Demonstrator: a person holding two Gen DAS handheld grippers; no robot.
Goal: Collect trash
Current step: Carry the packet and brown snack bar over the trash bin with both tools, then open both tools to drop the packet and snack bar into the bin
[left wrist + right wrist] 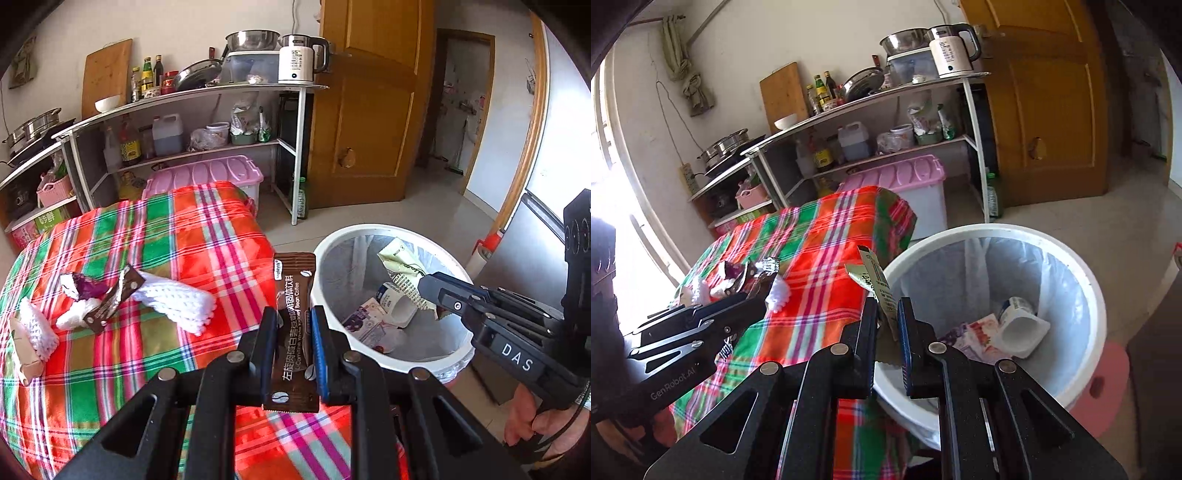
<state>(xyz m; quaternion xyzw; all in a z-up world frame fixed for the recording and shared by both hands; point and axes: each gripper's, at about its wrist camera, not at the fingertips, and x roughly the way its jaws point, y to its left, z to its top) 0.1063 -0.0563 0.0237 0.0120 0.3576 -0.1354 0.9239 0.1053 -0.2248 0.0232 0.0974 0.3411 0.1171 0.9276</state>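
Because loose wrappers [98,301] are left at nine o'clock on the table [192,236], the bin [391,295] is kept beside its edge. A brown coffee sachet [293,332] is clamped upright in the left gripper [294,354], angled downward. A pale packet [877,291] is clamped in the right gripper [887,332], extended over the bin at three o'clock.
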